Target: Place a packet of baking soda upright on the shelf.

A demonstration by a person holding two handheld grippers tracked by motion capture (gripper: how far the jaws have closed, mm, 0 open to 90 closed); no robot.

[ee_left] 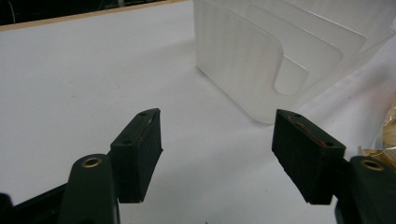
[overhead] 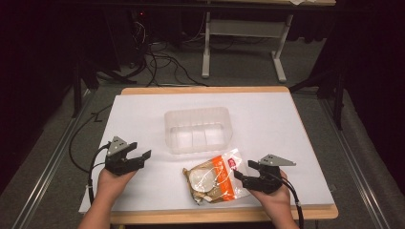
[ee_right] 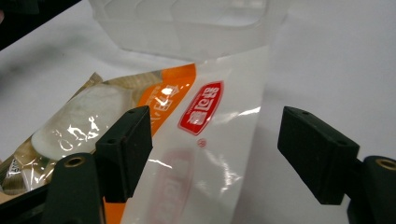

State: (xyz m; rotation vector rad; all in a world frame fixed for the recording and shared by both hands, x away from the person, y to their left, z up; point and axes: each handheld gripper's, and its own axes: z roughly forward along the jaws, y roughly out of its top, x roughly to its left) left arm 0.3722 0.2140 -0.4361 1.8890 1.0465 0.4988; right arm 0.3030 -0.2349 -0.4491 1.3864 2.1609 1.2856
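Clear plastic food pouch w/ orange band (overhead: 213, 178) lies flat at near edge of white surface (overhead: 267, 124), long axis diagonal, sealed clear end pointing far-right. Red label w/ white characters (ee_right: 201, 108), not readable. Round pale item inside. Right gripper (overhead: 246, 175) jaws spread, straddling pouch's clear end, not pinching. Left gripper (overhead: 139, 151) spread, nothing between. Farther: translucent rectangular plastic tub (overhead: 197, 130) w/ dividers, holds nothing.

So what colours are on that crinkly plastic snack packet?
Orange and white with a red logo, on the crinkly plastic snack packet; right gripper view shows it best.
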